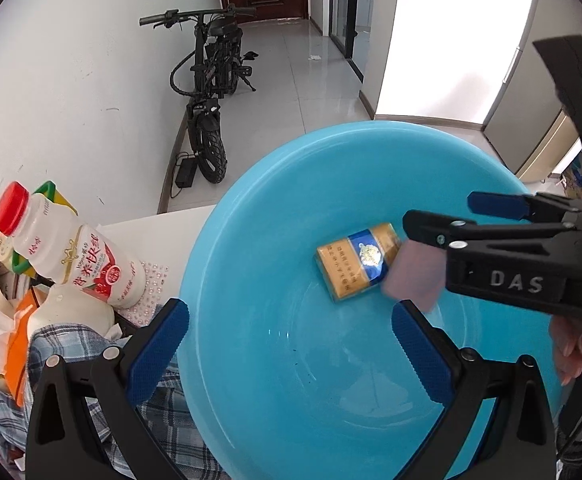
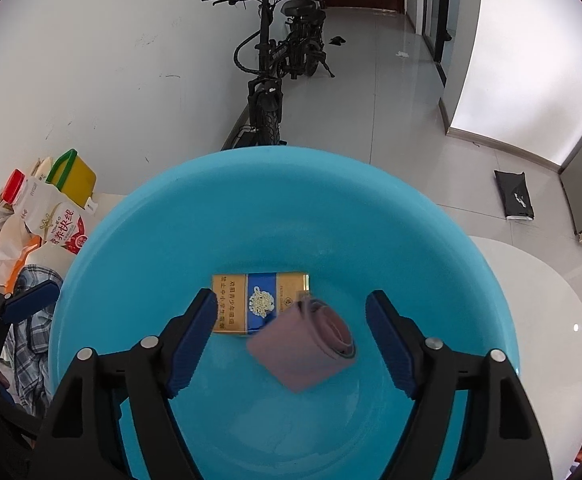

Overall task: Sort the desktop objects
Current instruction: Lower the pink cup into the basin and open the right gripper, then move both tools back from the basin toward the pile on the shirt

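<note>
A large blue basin [image 1: 251,240] [image 2: 171,220] holds a gold-and-blue cigarette pack [image 1: 351,264] [image 2: 251,304]. A blurred mauve roll-shaped object [image 2: 307,344] [image 1: 413,276] is in the air between the open fingers of my right gripper [image 2: 291,340], just over the pack, touching neither finger. The right gripper [image 1: 439,216] reaches in from the right in the left wrist view. My left gripper [image 1: 291,344] is open and empty, over the basin's near left rim.
Left of the basin is a clutter pile: a red-capped milk drink bottle [image 1: 71,256] [image 2: 51,220], a yellow box with green handle [image 2: 73,176], checked cloth [image 1: 71,352], orange wrapper [image 1: 17,344]. The white tabletop [image 2: 539,300] extends right. A bicycle [image 2: 275,60] stands behind.
</note>
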